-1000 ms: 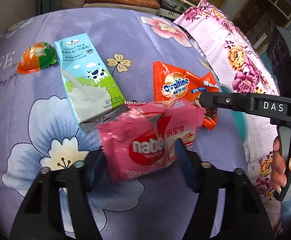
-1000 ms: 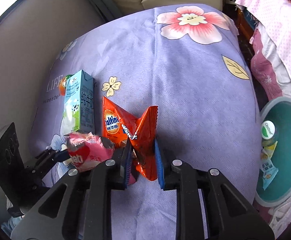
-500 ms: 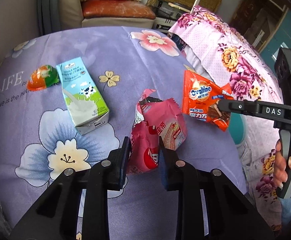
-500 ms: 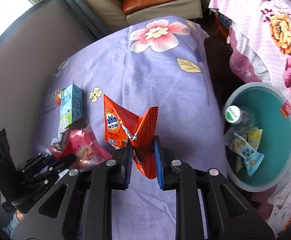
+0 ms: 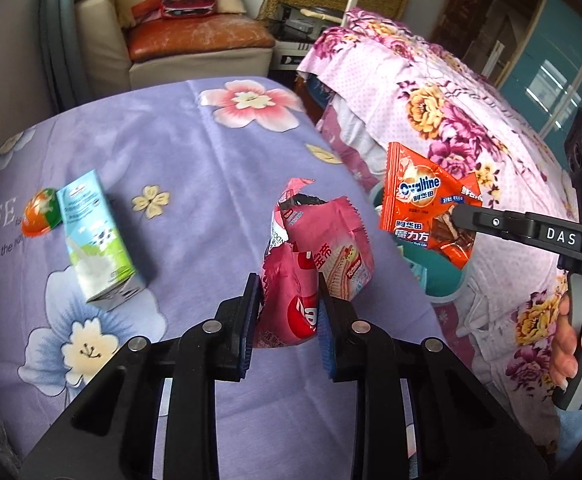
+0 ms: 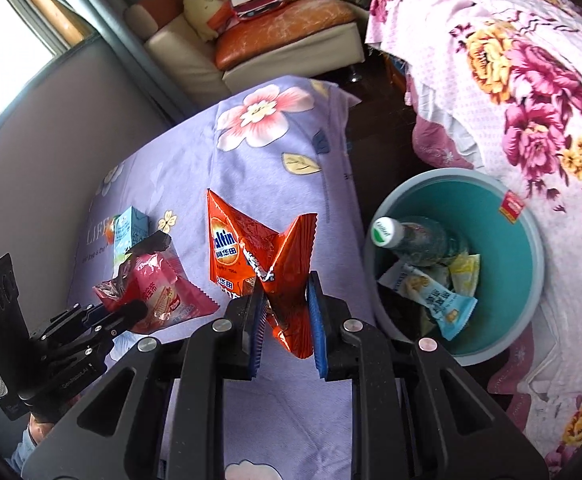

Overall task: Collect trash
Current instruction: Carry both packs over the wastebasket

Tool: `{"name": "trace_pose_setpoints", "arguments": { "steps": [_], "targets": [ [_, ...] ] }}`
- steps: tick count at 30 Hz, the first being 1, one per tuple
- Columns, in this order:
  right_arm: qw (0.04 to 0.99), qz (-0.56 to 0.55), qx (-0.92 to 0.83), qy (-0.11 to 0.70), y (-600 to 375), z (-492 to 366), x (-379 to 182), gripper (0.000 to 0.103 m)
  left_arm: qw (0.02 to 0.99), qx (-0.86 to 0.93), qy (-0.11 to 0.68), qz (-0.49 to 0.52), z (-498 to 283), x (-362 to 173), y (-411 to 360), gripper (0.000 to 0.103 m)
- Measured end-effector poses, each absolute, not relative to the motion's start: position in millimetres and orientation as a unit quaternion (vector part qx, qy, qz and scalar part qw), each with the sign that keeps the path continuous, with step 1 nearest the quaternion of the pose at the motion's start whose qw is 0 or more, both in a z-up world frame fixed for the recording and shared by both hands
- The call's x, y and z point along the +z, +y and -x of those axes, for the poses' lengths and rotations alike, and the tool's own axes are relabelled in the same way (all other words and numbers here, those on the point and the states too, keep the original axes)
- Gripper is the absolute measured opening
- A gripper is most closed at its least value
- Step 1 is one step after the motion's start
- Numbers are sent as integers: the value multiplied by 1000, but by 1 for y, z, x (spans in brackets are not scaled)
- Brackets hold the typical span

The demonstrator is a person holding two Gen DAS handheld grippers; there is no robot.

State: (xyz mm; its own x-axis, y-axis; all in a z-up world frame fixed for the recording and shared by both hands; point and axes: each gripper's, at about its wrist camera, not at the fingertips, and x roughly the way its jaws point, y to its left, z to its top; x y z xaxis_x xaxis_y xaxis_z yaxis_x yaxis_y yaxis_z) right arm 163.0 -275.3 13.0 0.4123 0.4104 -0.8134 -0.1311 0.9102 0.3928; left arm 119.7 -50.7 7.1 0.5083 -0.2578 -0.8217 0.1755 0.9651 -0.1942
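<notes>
Left gripper (image 5: 287, 304) is clamped on the pink wafer wrapper (image 5: 315, 264), which I read as lifted clear of the purple floral tablecloth (image 5: 195, 160); both blue pads press into the wrapper's lower half and its torn top stands upright. Right gripper (image 6: 287, 308) is likewise closed on the orange Ovaltine wrapper (image 6: 259, 256), pinched at its lower corner with the two upper flaps spread in a V. On the cloth, the milk carton (image 5: 95, 244) lies on its side with the orange-and-green jelly cup (image 5: 41, 216) touching its far end; both sit well apart from the held wrappers. From the right wrist view I see the teal bin (image 6: 531, 248) on the floor just beside the table edge, between the table and the pink floral bedcover (image 6: 531, 80); it holds a clear bottle (image 6: 419, 240) with a green-and-white cap and several snack packets (image 6: 439, 300). From the left wrist view the Ovaltine wrapper and the right gripper's finger block nearly all of that bin, leaving only a teal sliver. The left wrist view alone shows the right hand (image 5: 579, 352) on its handle.
</notes>
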Motion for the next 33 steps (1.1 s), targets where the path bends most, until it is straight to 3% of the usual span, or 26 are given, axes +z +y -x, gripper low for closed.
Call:
{"name": "trace_pose_setpoints", "arguments": {
  "steps": [16,33],
  "targets": [
    [854,-179,107,476,-367,-149,31,19,857,-188,481,-7,-148,10,-162,27],
    [853,-189,57,483,-433,-153,4,19,825,-215,520,-51,-174,-30,-244,27]
  ]
}}
